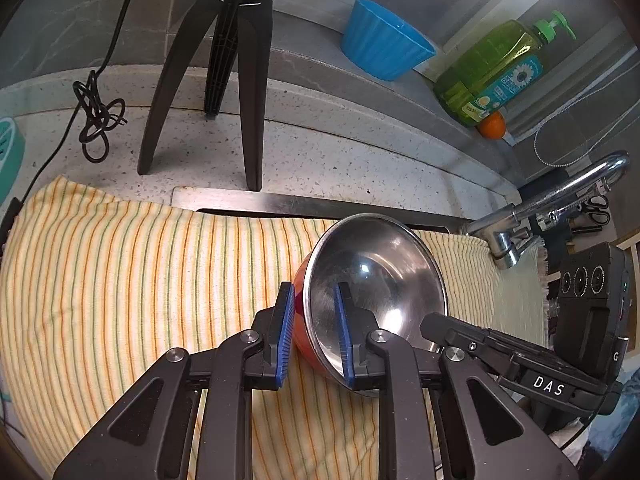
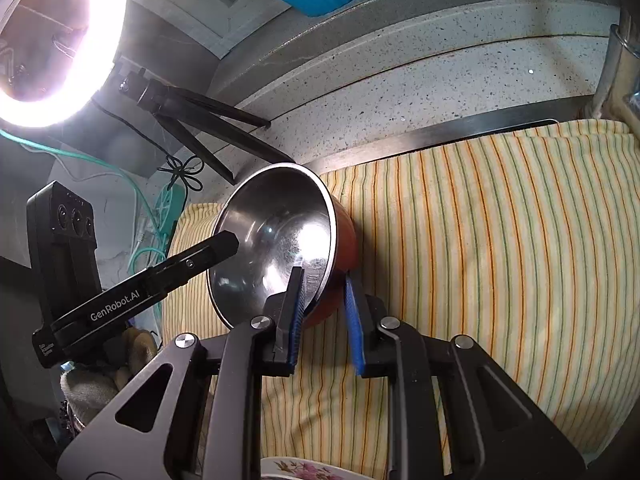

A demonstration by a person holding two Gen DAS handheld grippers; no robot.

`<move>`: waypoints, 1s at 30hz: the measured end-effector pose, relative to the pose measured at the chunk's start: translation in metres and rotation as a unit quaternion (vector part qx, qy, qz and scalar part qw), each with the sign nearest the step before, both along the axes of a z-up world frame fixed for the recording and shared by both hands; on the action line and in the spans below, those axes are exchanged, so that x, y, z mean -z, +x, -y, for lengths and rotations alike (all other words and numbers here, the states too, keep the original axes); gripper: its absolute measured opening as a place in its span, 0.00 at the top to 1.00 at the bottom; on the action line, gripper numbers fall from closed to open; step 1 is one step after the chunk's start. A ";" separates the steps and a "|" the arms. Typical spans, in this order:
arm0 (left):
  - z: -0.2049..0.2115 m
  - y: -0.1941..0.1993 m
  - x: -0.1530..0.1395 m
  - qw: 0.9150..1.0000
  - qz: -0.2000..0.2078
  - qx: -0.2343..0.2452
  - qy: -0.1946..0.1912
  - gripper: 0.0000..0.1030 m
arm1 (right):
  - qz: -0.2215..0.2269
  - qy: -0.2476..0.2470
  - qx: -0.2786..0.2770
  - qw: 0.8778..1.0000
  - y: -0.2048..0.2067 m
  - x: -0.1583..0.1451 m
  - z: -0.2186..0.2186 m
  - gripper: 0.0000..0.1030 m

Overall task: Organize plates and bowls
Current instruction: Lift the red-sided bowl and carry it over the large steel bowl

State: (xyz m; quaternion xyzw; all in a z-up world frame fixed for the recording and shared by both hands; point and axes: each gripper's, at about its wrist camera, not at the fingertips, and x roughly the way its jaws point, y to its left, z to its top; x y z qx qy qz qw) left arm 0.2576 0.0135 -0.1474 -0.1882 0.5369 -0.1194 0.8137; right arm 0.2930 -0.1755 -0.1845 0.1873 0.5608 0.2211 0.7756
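The left gripper (image 1: 314,330) is closed on the rim of a steel bowl (image 1: 376,280), one blue pad set against the red outer wall and the other against the shiny inside. The right gripper (image 2: 322,316) is clamped on the same bowl (image 2: 276,240) from the opposite side, again with one pad inside and one outside the wall. Each gripper is seen in the other's view as a black finger reaching over the bowl's far edge.

The bowl is held between the two grippers, tilted so that its mouth faces up and toward the cameras, just over a yellow striped cloth (image 1: 120,260) spread across the surface; whether its base touches the cloth cannot be told. Both grippers are equally near, one on each side, so any move is judged to need both hands travelling together.

Beyond the cloth, a black tripod (image 1: 224,80) stands on the speckled surface. A blue ribbed bowl (image 1: 384,42) rests on the ledge behind, and a floral plate's rim (image 2: 304,470) is glimpsed below the right gripper.
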 end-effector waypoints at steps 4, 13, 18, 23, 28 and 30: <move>0.000 -0.003 -0.001 1.000 0.002 0.001 0.000 0.83 | 0.002 -0.005 -0.001 1.000 -0.002 -0.003 0.000 0.81; -0.003 -0.019 -0.016 1.000 0.016 -0.001 -0.011 0.83 | 0.010 -0.004 -0.007 1.000 -0.013 -0.015 -0.002 0.81; -0.003 -0.038 -0.030 0.999 0.029 -0.002 -0.016 0.83 | 0.019 0.000 -0.012 1.000 -0.028 -0.029 -0.002 0.81; -0.004 -0.063 -0.044 0.999 0.045 -0.005 -0.022 0.83 | 0.027 0.009 -0.018 0.999 -0.049 -0.043 0.004 0.81; -0.007 -0.089 -0.059 0.998 0.060 -0.012 -0.025 0.83 | 0.036 0.015 -0.030 0.999 -0.073 -0.056 0.003 0.81; -0.011 -0.101 -0.065 0.997 0.067 -0.018 -0.027 0.83 | 0.037 0.018 -0.035 0.999 -0.082 -0.059 0.002 0.81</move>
